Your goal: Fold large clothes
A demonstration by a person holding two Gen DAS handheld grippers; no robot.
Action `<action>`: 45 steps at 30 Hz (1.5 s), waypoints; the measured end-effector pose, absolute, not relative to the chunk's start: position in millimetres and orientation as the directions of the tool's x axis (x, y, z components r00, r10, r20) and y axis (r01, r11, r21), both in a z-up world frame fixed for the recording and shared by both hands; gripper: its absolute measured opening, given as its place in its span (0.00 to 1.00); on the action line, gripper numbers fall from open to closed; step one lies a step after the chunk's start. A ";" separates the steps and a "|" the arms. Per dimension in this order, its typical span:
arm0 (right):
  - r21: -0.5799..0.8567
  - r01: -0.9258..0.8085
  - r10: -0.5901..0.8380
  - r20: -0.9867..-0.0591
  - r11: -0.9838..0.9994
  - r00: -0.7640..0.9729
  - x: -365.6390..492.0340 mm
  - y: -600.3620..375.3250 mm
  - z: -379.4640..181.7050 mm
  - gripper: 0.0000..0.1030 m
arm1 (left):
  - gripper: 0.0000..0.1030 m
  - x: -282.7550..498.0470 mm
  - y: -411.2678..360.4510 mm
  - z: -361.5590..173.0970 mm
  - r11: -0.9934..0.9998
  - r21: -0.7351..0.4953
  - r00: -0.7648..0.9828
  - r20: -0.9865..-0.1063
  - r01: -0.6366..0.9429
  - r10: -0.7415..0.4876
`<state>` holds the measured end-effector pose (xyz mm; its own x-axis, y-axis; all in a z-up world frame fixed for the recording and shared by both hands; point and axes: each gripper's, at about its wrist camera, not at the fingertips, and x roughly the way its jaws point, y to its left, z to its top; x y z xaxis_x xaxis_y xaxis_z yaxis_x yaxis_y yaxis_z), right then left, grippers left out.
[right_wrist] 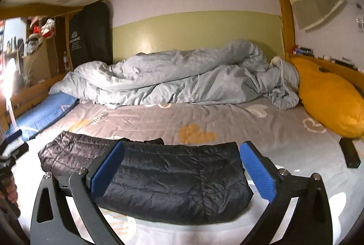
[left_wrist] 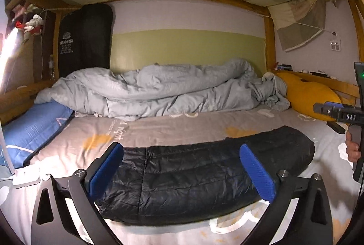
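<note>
A black quilted down jacket [left_wrist: 182, 176] lies folded into a long flat strip across the near part of the grey printed bed sheet [left_wrist: 159, 128]. My left gripper [left_wrist: 180, 149] hovers over it, blue pads [left_wrist: 257, 172] spread wide and off the cloth. In the right wrist view the same jacket [right_wrist: 170, 176] lies below my right gripper [right_wrist: 182, 147], which is also open with nothing pinched. The right hand-held device [left_wrist: 336, 113] and a person's hand [left_wrist: 352, 149] show at the right edge of the left wrist view.
A crumpled grey duvet [left_wrist: 147, 90] fills the far side along the wall. A yellow pillow [left_wrist: 314, 94] lies at the right, a blue pillow [left_wrist: 29, 128] at the left. A black flat device [right_wrist: 349, 152] and a white power strip [left_wrist: 25, 176] rest on the sheet. Wooden bunk frame overhead.
</note>
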<state>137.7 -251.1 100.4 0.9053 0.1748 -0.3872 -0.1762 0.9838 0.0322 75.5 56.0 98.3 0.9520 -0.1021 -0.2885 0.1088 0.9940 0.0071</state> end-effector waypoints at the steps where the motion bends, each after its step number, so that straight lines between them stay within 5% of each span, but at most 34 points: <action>1: 0.016 -0.179 0.171 -0.387 0.984 0.906 136.4 -248.3 99.8 0.98 | 1.00 74.9 53.9 98.3 0.995 0.015 0.953 -0.287 0.103 -0.095; 14: 0.025 -0.185 0.182 -0.367 0.982 0.912 120.9 -238.7 102.9 0.97 | 1.00 58.1 55.6 101.2 0.999 0.031 0.983 -0.177 -0.042 0.047; 23: 0.020 -0.223 0.210 -0.421 0.975 0.882 118.5 -224.0 104.8 0.68 | 1.00 52.9 39.7 103.3 0.996 0.053 0.976 -0.209 0.068 -0.056; 31: -0.006 -0.218 0.189 -0.481 0.976 0.856 125.4 -210.3 88.7 0.60 | 1.00 71.4 14.0 96.5 0.995 -0.016 0.952 -0.289 0.096 -0.096; 39: -0.029 -0.256 0.201 -0.536 0.966 0.820 127.2 -198.8 77.0 0.21 | 0.37 107.3 2.2 64.2 0.975 -0.086 0.864 -0.452 0.205 -0.222; 41: -0.019 -0.269 0.214 -0.552 0.963 0.806 130.7 -196.3 73.1 0.14 | 0.30 118.8 -6.8 54.7 0.960 -0.107 0.835 -0.476 0.257 -0.277; 43: -0.006 -0.272 0.221 -0.561 0.962 0.798 134.2 -195.0 70.7 0.07 | 0.13 134.8 -19.4 44.8 0.949 -0.131 0.801 -0.510 0.288 -0.314; 45: 0.013 -0.279 0.237 -0.571 0.960 0.786 137.1 -194.9 69.2 0.07 | 0.12 155.4 -27.2 32.6 0.934 -0.206 0.757 -0.547 0.292 -0.357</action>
<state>137.1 -194.9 69.2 0.7863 0.2367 -0.5708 -0.2792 0.9601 0.0135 155.4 -27.2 32.6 0.7570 -0.3572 -0.5471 0.2921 0.9340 -0.2056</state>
